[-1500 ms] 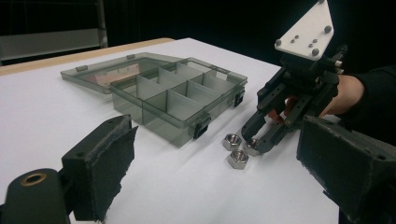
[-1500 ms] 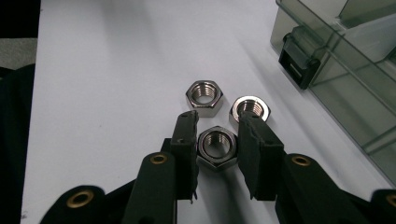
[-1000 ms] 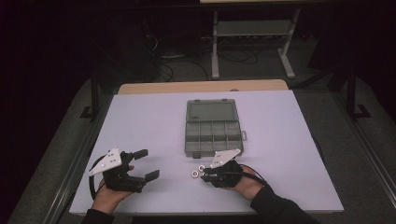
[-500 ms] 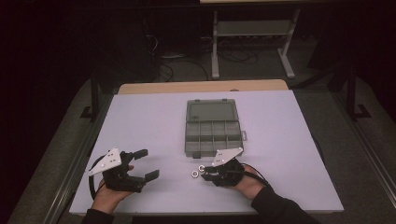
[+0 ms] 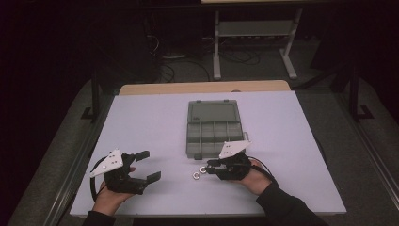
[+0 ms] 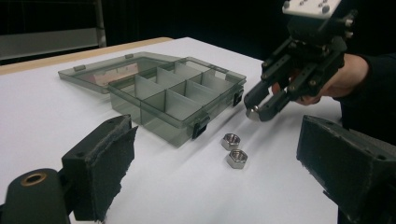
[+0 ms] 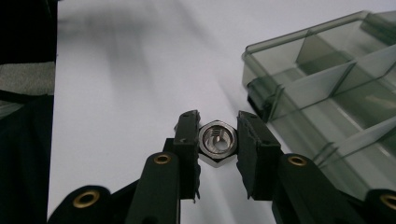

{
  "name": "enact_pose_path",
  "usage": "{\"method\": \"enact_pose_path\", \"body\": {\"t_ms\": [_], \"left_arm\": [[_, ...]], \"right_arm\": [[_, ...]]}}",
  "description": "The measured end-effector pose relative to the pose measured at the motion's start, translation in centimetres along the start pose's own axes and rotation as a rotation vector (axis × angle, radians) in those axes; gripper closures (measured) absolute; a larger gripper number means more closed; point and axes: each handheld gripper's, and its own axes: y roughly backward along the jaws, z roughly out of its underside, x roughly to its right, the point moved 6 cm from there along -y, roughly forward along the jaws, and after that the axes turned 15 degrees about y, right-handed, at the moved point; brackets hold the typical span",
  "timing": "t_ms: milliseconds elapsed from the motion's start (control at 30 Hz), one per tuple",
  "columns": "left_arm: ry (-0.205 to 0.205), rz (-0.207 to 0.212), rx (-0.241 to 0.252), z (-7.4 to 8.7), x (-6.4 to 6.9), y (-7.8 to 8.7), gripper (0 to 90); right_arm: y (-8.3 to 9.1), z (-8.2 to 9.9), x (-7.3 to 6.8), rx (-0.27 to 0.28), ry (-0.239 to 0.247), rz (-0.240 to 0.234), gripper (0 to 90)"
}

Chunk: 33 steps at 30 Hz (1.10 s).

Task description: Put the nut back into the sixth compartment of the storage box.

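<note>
1. There are three nuts on show: one held nut (image 7: pixel 217 141) clamped between the pads of the right gripper (image 7: pixel 217 140), and two loose nuts (image 6: pixel 230 140) lying on the worktop (image 5: pixel 150 117).
2. One box (image 5: pixel 214 129) sits open on the worktop, its lid flat behind it, with eight compartments as far as I can count.
3. The held nut is lifted clear of the worktop, just off the box's near front corner, its threaded hole facing the gripper's camera.
4. The two loose nuts lie touching or nearly so, just in front of the box, below the right gripper.
5. The left gripper (image 5: pixel 143 165) stands wide with nothing in it, well to the left of the box.
</note>
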Motion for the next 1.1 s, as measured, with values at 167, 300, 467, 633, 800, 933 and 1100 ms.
{"method": "enact_pose_path", "body": {"t_ms": [167,300,467,633,800,933,1100], "left_arm": [[0.001,0.001,-0.004,0.1,-0.1,-0.1,10.5],[0.005,0.003,-0.002,0.1,0.0,-0.1,10.5],[0.008,0.003,-0.005,0.1,-0.1,-0.1,10.5],[0.005,0.008,-0.006,0.2,0.0,-0.2,10.5],[-0.005,0.006,-0.005,0.1,-0.1,-0.1,10.5],[-0.005,0.007,-0.006,0.1,-0.1,-0.1,10.5],[-0.006,0.006,-0.006,0.1,-0.2,-0.1,10.6]], "right_arm": [[0.4,-0.4,1.1,0.014,-0.008,0.022,69.5],[0.5,-0.9,1.9,0.028,-0.016,0.038,69.5],[0.2,-1.1,3.0,0.021,-0.023,0.067,69.5],[-0.4,-1.5,4.0,0.012,-0.041,0.09,69.5],[-1.3,-1.6,5.0,-0.012,-0.054,0.116,69.5],[-1.9,-1.6,5.7,-0.024,-0.069,0.125,69.5],[-2.5,-1.4,6.2,-0.051,-0.081,0.133,69.5]]}}
